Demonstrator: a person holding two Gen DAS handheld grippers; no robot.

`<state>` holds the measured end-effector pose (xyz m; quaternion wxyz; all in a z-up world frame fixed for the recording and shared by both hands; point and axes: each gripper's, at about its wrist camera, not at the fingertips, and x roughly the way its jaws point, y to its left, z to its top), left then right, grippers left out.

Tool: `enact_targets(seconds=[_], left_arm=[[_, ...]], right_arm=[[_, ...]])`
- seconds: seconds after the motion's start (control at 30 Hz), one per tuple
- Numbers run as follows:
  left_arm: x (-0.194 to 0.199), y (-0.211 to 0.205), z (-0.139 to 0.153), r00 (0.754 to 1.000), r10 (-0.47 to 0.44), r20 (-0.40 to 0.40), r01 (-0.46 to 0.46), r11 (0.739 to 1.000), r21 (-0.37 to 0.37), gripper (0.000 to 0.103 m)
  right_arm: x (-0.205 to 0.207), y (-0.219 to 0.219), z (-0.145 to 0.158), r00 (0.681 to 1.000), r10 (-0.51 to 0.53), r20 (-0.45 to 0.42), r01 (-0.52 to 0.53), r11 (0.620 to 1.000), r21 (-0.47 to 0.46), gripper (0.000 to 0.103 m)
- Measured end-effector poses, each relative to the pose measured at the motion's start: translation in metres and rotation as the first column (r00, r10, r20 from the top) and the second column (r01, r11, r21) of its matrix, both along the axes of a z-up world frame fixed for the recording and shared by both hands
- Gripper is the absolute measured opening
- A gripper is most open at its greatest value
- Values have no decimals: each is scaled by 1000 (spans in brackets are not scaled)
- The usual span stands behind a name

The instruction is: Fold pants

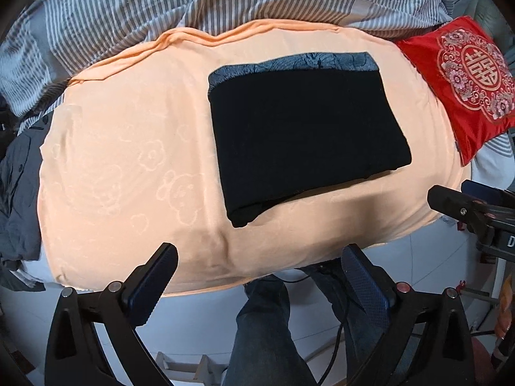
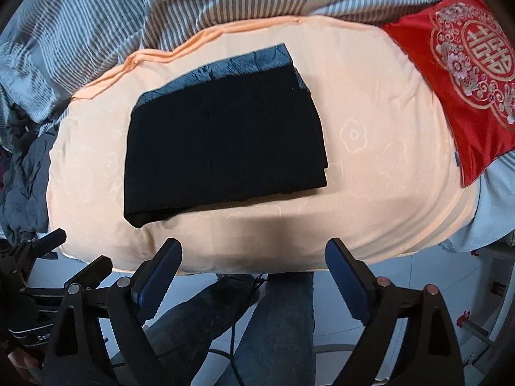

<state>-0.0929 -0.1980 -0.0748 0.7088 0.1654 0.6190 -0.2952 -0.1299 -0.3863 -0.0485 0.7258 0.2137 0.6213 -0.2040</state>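
At the far left edge of the bed lies a crumpled dark grey garment (image 1: 19, 199), partly cut off by the lens, so what kind of garment it is cannot be told. Just beside it begins the peach blanket (image 1: 128, 160), spread flat over the bed and pressed with faint flower and bear shapes; behind it a grey and white striped quilt (image 1: 112, 9) is bunched along the far side. The left gripper (image 1: 260, 257) hangs above the near edge of the blanket, pointing steeply down, its two blue-padded fingers (image 1: 154, 283) spread wide with nothing between them but the blanket edge and the floor below. Right of the blanket's middle in the left wrist view lie the black pants (image 1: 305, 135), folded into a compact, slightly skewed rectangle, flat on the blanket, with a band of blue-grey patterned lining showing along the far edge. In the right wrist view the same pants (image 2: 222, 141) sit left of centre. The right gripper (image 2: 254, 254) is likewise released, jaws apart and empty, held over the near rim of the blanket (image 2: 386, 167) and clear of the pants. Under both grippers a person's legs in blue jeans (image 2: 276, 321) stand on the pale tiled floor. At the far right a red embroidered cushion (image 2: 466, 74) rests on the bed, overlapping the blanket's right end.
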Motion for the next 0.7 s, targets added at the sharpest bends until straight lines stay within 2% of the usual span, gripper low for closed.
enact_targets(seconds=[0.1,0.27,0.5,0.7], left_arm=[[0,7,10,999,17,43,-17,1000,2,102],[4,12,25,994,41,98,-43,999,10,102],[6,9,36,991,85,105,-87,996,15,102],[0,-5,40,987,104,121,-110,993,43,102]], right_arm=[[0,7,8,1000,-7,16,8,999,-33,103],[0,12,22,999,-4,44,7,998,-64,103],[6,10,36,999,19,41,-15,996,-83,103],[9,4,37,999,48,24,-46,996,-74,103]])
